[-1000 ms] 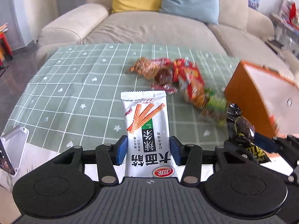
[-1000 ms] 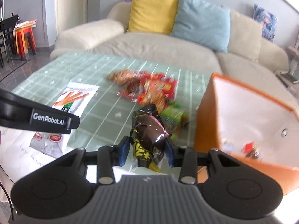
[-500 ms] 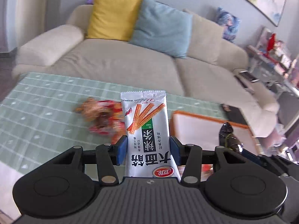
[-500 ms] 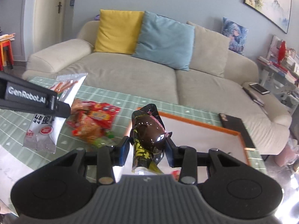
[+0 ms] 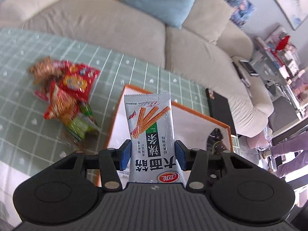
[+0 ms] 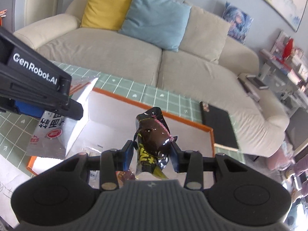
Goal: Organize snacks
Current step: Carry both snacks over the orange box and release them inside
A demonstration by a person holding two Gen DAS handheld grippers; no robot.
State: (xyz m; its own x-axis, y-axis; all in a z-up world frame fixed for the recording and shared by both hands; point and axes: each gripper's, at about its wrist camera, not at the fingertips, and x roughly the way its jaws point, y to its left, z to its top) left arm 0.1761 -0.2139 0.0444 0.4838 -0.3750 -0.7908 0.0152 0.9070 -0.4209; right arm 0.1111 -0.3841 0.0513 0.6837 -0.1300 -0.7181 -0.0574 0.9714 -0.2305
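I see the white snack packet (image 5: 151,132) upright between my left gripper's (image 5: 152,155) blue fingers (image 5: 125,154), clamped at its sides above the orange box (image 5: 200,115). My right gripper (image 6: 152,155) pinches a dark wrapper (image 6: 154,134) over that box; more snacks (image 5: 67,94) lie on the desk (image 5: 23,123).

Motion-blurred snack pile (image 5: 67,94); orange box's (image 6: 192,123) near part behind gripper bodies.

White packet (image 5: 150,132), dark wrapper (image 6: 154,134) above orange box (image 6: 146,104)
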